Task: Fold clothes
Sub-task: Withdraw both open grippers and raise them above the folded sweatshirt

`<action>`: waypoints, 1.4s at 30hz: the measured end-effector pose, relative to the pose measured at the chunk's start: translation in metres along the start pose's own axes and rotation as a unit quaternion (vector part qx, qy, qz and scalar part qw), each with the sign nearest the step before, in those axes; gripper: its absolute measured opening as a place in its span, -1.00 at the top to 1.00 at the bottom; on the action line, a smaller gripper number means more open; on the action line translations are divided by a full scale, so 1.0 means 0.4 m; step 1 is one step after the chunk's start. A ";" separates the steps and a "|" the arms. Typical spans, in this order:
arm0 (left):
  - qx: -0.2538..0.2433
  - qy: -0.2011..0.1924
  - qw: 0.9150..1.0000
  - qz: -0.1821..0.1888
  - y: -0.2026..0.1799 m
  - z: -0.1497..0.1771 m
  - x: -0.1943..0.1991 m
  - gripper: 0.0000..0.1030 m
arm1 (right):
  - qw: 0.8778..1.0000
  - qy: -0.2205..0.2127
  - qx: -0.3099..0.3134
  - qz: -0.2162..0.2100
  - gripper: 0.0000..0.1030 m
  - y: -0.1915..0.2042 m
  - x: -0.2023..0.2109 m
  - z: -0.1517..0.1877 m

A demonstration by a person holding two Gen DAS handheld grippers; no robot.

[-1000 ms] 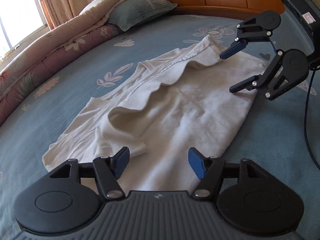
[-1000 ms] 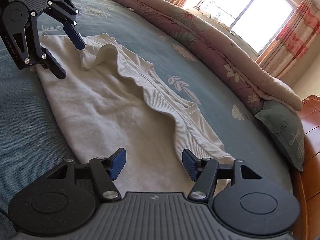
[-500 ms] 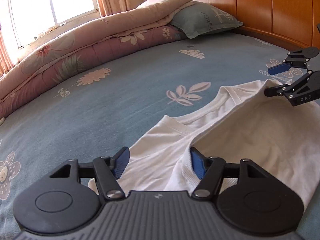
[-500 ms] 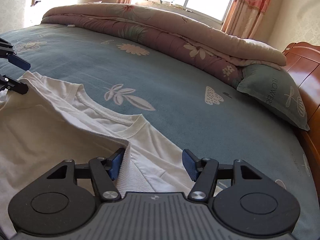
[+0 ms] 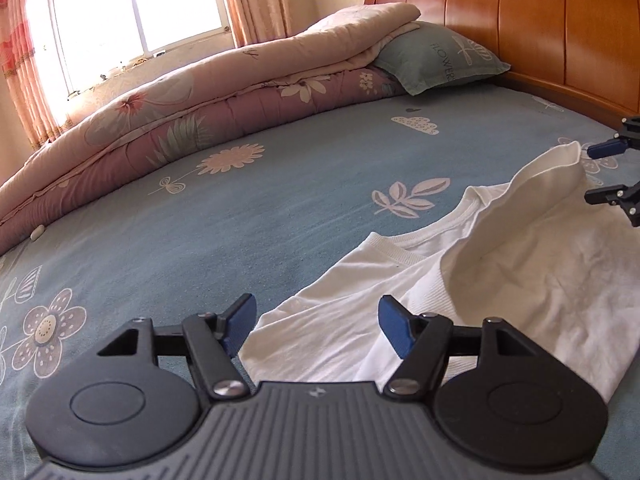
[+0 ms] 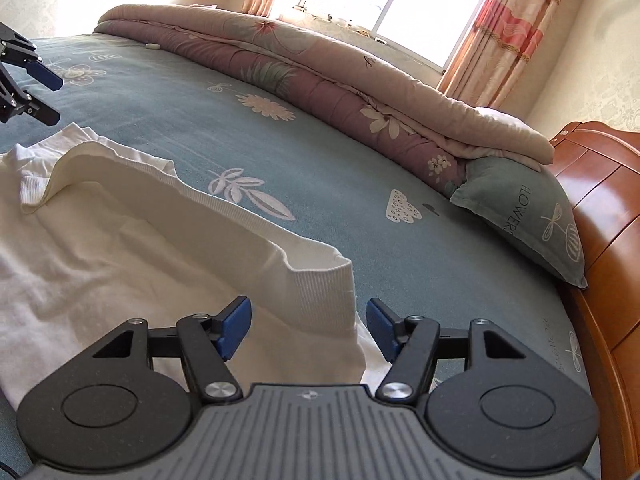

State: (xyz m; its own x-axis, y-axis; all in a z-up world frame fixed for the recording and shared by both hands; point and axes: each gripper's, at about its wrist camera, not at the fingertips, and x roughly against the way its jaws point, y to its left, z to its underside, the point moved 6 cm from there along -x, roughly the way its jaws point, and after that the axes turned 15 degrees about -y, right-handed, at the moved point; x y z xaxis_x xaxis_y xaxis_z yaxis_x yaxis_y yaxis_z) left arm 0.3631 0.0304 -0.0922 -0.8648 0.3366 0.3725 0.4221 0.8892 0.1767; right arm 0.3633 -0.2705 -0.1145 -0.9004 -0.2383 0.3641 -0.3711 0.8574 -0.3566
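Observation:
A white T-shirt [image 5: 520, 264] lies crumpled on the blue flowered bedsheet [image 5: 240, 220], part of it folded over with a ribbed edge standing up [image 6: 320, 280]. My left gripper [image 5: 316, 326] is open low over the shirt's near corner, with cloth lying between its blue pads [image 5: 394, 330], apart from them. My right gripper [image 6: 308, 326] is open at the raised ribbed edge, which sits between its pads untouched. Each gripper shows in the other's view: the right gripper [image 5: 596, 172] at the far right edge, the left gripper [image 6: 50, 96] at the far left edge, both open.
A rolled pink and purple quilt [image 5: 180, 120] runs along the far side of the bed under a bright window [image 5: 132, 12]. A grey-blue pillow [image 6: 528, 216] leans against the wooden headboard [image 5: 540, 20]. Bare sheet stretches between shirt and quilt.
Both views have swung from along the shirt toward the quilt and window. Both grippers have shifted to the shirt's opposite ends along its folded edge and stayed open throughout.

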 end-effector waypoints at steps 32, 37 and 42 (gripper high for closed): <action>0.061 0.073 0.992 0.082 -0.074 0.179 0.052 -0.30 | 0.994 0.019 -0.074 -0.084 -0.31 0.106 0.108 0.102; 0.085 0.087 0.990 0.076 -0.085 0.227 0.140 -0.30 | 0.984 0.050 -0.142 -0.091 -0.32 0.100 0.179 0.186; 0.055 0.100 0.988 0.100 -0.098 0.190 0.159 -0.30 | 0.981 0.066 -0.154 -0.097 -0.31 0.082 0.226 0.190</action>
State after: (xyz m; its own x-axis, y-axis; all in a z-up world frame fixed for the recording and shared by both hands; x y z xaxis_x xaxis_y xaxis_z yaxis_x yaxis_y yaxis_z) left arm 0.2708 0.0404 -0.1448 -0.6913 0.4507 0.5648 0.5372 0.8433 -0.0154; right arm 0.2526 -0.2985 -0.1586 -0.7754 -0.3665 0.5142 -0.4280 0.9038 -0.0012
